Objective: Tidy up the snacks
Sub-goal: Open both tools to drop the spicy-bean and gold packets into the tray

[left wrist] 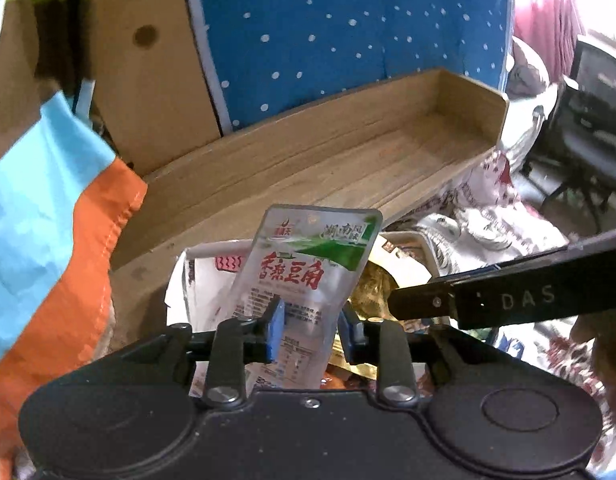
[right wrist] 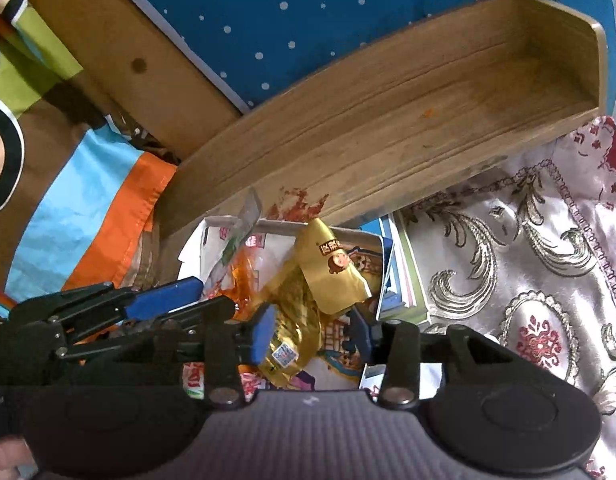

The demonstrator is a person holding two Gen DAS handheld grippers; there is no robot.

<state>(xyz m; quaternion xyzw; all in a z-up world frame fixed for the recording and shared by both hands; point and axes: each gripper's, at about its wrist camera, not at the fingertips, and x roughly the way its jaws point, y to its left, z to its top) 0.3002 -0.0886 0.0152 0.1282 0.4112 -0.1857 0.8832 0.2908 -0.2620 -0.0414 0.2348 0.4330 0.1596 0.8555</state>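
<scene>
My left gripper [left wrist: 313, 330] is shut on a clear snack pouch [left wrist: 304, 276] with red characters and a green band, held upright above the snack pile. My right gripper [right wrist: 314, 330] is shut on a gold snack packet [right wrist: 308, 292] with a cartoon face. The left gripper also shows in the right wrist view [right wrist: 168, 300], just left of the right one, with the clear pouch [right wrist: 240, 236] seen edge-on. The right gripper's arm [left wrist: 508, 296] crosses the left wrist view. A shallow wooden tray [left wrist: 348, 152] stands beyond both, also in the right wrist view [right wrist: 408, 120].
More snack packs [right wrist: 348, 356] and flat booklets [right wrist: 400, 280] lie under the grippers on a patterned white cloth [right wrist: 528, 260]. A blue dotted fabric [left wrist: 348, 20] and a wooden board [left wrist: 148, 60] stand behind the tray. A blue and orange cloth [left wrist: 48, 220] lies left.
</scene>
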